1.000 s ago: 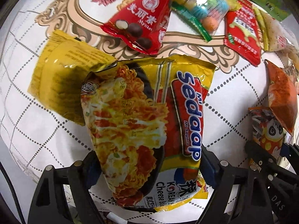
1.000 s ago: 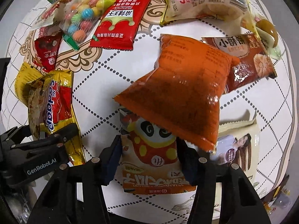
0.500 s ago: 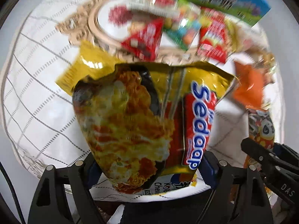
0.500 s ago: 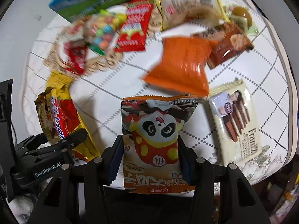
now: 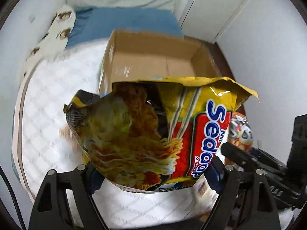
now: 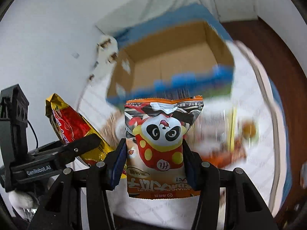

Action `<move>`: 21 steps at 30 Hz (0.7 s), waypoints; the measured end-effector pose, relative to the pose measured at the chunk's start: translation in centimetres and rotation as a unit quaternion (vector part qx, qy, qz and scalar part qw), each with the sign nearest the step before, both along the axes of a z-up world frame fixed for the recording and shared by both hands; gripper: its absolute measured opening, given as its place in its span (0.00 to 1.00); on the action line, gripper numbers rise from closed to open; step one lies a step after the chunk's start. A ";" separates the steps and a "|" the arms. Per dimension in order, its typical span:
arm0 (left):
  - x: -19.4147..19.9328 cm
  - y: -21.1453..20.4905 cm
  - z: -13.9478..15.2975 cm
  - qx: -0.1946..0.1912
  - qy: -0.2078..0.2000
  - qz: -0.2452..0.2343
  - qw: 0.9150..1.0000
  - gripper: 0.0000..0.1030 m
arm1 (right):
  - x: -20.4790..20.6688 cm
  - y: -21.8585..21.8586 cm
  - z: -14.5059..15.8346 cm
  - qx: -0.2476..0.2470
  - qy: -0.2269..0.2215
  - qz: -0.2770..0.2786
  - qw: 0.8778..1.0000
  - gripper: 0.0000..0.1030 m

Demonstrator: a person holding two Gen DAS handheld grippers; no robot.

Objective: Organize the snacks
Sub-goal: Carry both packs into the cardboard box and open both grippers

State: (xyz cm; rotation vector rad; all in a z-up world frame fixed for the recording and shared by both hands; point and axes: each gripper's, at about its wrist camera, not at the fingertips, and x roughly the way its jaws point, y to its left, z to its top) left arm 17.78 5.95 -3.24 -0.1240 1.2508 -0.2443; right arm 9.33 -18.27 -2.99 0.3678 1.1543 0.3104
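Now I see both raised side by side: left hand-held gripper clenched on the noodle packet, right hand-held gripper grasping the panda snack bag, facing the open cardboard box.

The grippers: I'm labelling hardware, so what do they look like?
Both are black plastic with silver screws and blue finger pads. The left gripper reads "GenRobot.AI" in white on its side and trails a thin black cable. The right gripper matches. A white glove shows.
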 end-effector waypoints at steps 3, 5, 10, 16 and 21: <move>5.8 -1.3 1.4 0.006 -0.011 -0.001 1.000 0.82 | 5.9 -0.4 0.8 -0.017 -0.029 0.005 0.999 0.54; 10.3 -2.5 0.6 0.018 -0.003 -0.003 1.000 0.82 | 9.8 -0.3 0.0 -0.029 -0.031 0.010 0.999 0.54; 19.9 -4.6 -5.4 0.028 0.076 -0.020 0.996 0.82 | 17.8 0.0 -4.3 -0.048 -0.013 0.019 0.999 0.54; 25.6 -5.9 -13.1 0.040 0.154 -0.038 0.987 0.82 | 23.7 0.4 -10.7 -0.073 0.022 0.034 0.997 0.54; 28.2 -6.5 -17.2 0.058 0.174 -0.042 0.982 0.82 | 26.4 0.3 -15.1 -0.087 0.046 0.042 0.994 0.54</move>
